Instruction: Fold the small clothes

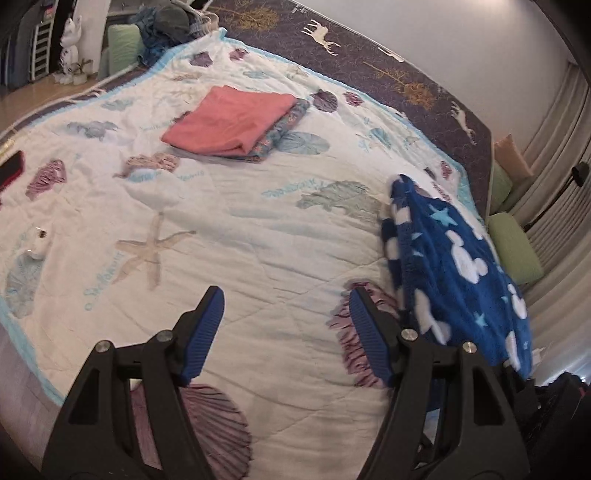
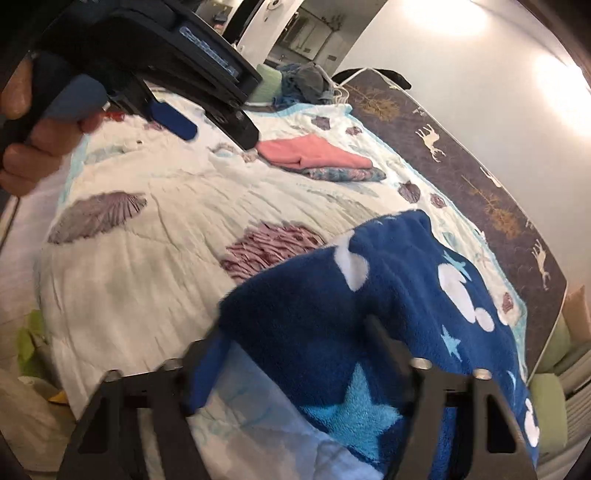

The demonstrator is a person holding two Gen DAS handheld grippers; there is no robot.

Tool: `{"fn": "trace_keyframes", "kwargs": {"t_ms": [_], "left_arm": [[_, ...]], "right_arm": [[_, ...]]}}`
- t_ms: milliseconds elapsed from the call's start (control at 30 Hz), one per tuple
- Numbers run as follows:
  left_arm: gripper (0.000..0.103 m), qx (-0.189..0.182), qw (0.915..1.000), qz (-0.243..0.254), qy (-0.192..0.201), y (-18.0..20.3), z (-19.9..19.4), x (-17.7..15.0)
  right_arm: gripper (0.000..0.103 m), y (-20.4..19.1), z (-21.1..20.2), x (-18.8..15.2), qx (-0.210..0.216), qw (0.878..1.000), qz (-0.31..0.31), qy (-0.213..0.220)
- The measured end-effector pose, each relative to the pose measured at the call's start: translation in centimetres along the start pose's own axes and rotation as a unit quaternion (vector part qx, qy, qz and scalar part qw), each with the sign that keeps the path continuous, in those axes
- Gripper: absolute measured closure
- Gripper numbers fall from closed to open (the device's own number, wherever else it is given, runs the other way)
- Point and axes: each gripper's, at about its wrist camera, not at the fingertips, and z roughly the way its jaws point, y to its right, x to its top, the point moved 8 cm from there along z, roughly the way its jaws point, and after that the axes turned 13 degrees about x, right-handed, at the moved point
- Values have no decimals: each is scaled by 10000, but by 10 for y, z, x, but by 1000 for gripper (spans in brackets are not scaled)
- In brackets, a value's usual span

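A blue fleece garment [image 1: 454,266] with white mouse heads and stars lies bunched at the right side of the bed. My left gripper [image 1: 286,306] is open and empty above the quilt, just left of the garment. In the right wrist view the garment [image 2: 369,302] drapes over my right gripper [image 2: 291,336], whose fingers stand wide apart with fleece between and over them. The left gripper [image 2: 221,122] shows at the top left, held by a hand.
A folded pink cloth [image 1: 229,120] lies on a folded patterned cloth [image 1: 284,129] at the far middle of the shell-print quilt [image 1: 240,229]. A pile of clothes [image 1: 170,26] sits at the far corner. Green cushions [image 1: 515,251] lie off the bed's right edge.
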Motion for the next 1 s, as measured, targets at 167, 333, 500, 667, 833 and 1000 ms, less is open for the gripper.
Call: {"fn": "trace_keyframes", "kwargs": {"t_ms": [167, 333, 500, 667, 833, 1000], "left_arm": [[27, -621, 9977, -4, -284, 30, 13, 5], [27, -1335, 9877, 40, -810, 72, 35, 7], [26, -2513, 9519, -596, -1652, 112, 63, 10], [33, -2501, 9486, -416, -1895, 140, 86, 11], [69, -2704, 9463, -93, -1766, 162, 73, 23], [73, -2702, 9531, 441, -1290, 191, 34, 42]], "right_arm": [[86, 20, -20, 5, 644, 9937, 864, 312], [89, 55, -39, 1, 1763, 9549, 2272, 742], [89, 62, -49, -1, 2026, 9403, 2587, 882], [89, 64, -55, 0, 2027, 9382, 2630, 971], [89, 70, -63, -1, 2029, 9339, 2729, 1103], [90, 83, -85, 1, 2067, 9241, 2867, 1452]]}}
